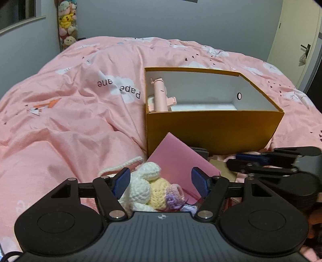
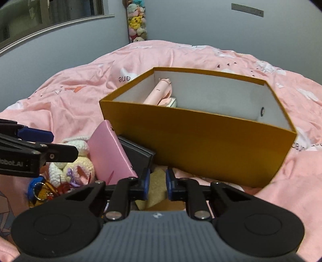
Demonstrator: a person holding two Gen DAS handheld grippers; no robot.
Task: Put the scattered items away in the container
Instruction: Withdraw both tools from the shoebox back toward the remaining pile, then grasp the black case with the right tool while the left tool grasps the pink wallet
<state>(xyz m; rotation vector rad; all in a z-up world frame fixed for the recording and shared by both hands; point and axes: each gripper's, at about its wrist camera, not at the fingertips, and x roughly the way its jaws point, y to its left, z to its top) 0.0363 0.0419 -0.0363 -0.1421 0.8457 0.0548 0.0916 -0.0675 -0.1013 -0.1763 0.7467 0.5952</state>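
Left jaws wide around crochet toy [image 1: 149, 189]

Setting: a bedroom in a home. A bed fills most of both views, covered by a rumpled pink duvet [image 1: 80, 112] printed with white clouds and dark lettering. Grey-blue painted walls [image 1: 161, 18] behind it. In the far corner, a tall clear column of stuffed plush toys [image 1: 67, 24] stands against the wall. A window with a pale sill [image 2: 56, 22] is at upper left in the right wrist view. At the far right in the left wrist view, a cream door [image 1: 295, 40] carries a dark lever handle [image 1: 306, 48] with a small pouch hanging from it.
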